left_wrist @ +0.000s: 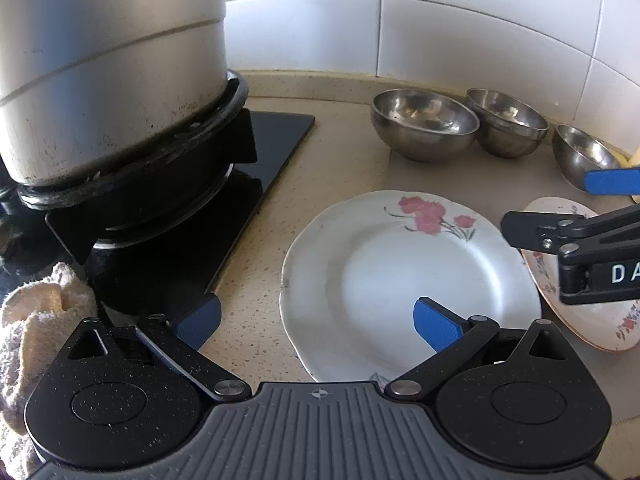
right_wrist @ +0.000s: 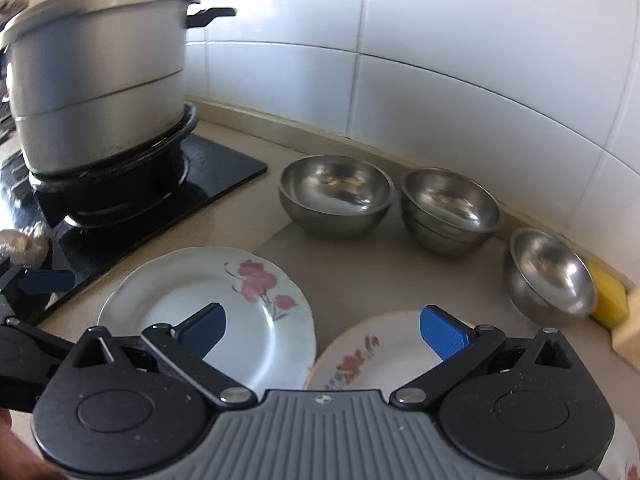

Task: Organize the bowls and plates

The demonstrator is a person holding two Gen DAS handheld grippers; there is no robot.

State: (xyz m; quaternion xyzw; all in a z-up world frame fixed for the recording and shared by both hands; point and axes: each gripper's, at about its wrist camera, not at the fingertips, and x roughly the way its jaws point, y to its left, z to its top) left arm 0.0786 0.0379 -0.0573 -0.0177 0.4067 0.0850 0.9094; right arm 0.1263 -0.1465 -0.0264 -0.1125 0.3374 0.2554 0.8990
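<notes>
A white plate with pink flowers lies flat on the beige counter. Beside it on the right lies a smaller floral plate. Three steel bowls stand along the tiled wall: a large one, a middle stack of two, and a small tilted one. My left gripper is open, its right finger over the white plate and nothing held. My right gripper hangs open above the gap between both plates, holding nothing.
A big metal pot sits on a black stove at the left. A crumpled cloth lies by the stove's front. A yellow sponge rests near the wall at right.
</notes>
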